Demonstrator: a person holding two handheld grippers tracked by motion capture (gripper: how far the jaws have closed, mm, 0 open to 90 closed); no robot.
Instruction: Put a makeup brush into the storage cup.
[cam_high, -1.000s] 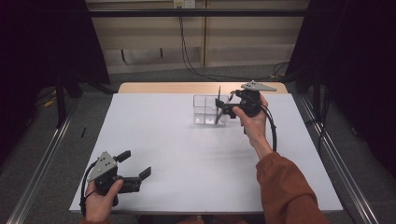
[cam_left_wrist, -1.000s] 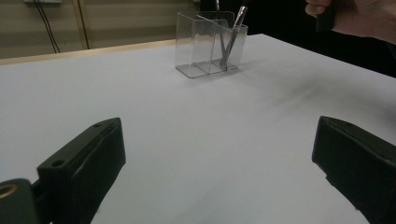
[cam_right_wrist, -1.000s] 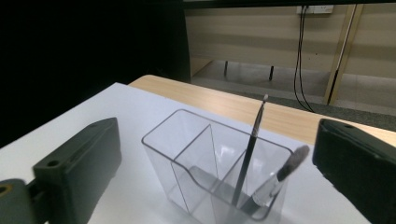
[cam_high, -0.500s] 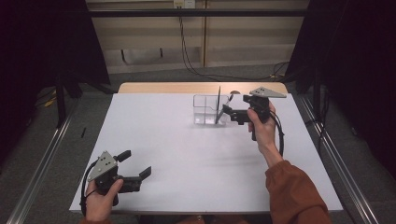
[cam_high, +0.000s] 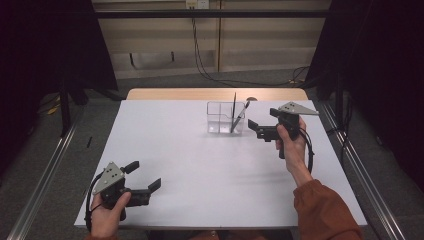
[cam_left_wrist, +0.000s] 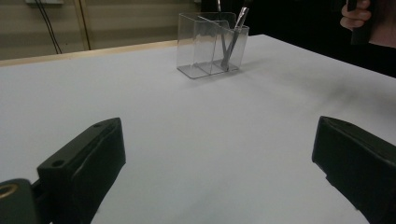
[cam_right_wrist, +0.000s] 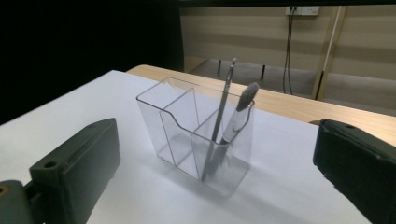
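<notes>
A clear plastic organizer (cam_high: 226, 118) with several compartments stands at the far middle of the white table (cam_high: 200, 150). In its right compartment lean a thin dark tool (cam_high: 234, 107) and a makeup brush (cam_high: 240, 116). My right gripper (cam_high: 259, 126) hovers just right of it, open and empty, jaws pointing at it. In the right gripper view the organizer (cam_right_wrist: 187, 135), thin tool (cam_right_wrist: 223, 100) and brush (cam_right_wrist: 242, 109) sit between the open jaws (cam_right_wrist: 215, 163). My left gripper (cam_high: 145, 176) rests open near the front left corner; its own view shows the organizer (cam_left_wrist: 210, 46) far off.
A strip of bare wood (cam_high: 165, 94) runs along the table's far edge. Metal rails (cam_high: 45, 170) flank the table on the floor. The hand holding the right gripper (cam_left_wrist: 359, 18) appears at the top right of the left gripper view.
My right gripper has drawn back to the right, away from the organizer, with its jaws empty. The left gripper has stayed where it was.
</notes>
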